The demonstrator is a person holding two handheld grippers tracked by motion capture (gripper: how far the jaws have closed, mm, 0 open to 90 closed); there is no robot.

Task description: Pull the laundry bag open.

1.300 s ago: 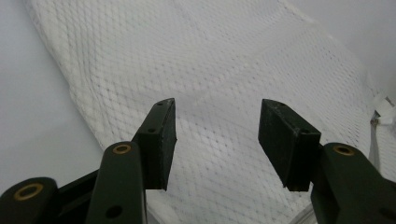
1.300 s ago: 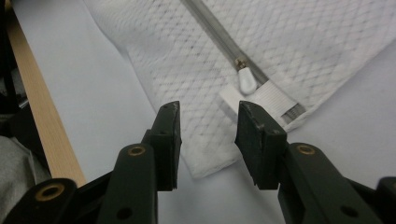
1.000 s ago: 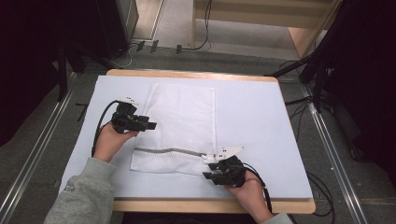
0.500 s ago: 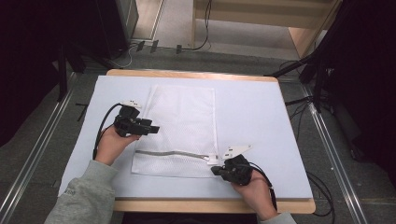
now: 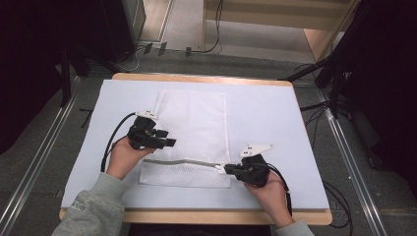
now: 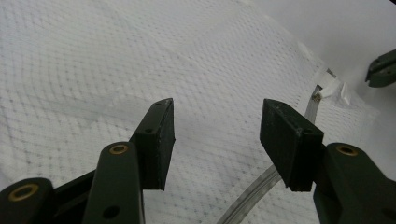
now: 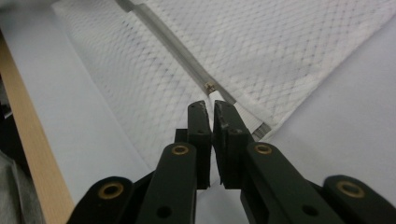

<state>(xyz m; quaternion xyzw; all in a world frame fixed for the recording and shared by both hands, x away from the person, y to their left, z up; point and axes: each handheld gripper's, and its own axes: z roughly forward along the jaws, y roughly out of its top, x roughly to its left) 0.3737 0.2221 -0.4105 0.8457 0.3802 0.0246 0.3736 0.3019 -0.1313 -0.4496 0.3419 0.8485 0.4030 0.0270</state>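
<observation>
Broadly spread on the pale blue mat (image 5: pixel 275 113): white mesh laundry bag (image 5: pixel 194 123), flat, zipper (image 5: pixel 184 161) across its near end. Left gripper (image 5: pixel 167 142) over the bag's left edge, jaws wide apart. Right gripper (image 5: pixel 227 169) pinched shut on the zipper pull (image 7: pixel 212 99) at the bag's right corner.

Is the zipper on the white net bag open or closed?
Closed, it seems: the zipper runs as one flat grey strip across the mesh bag, no gap visible, its slider at the right end.
</observation>
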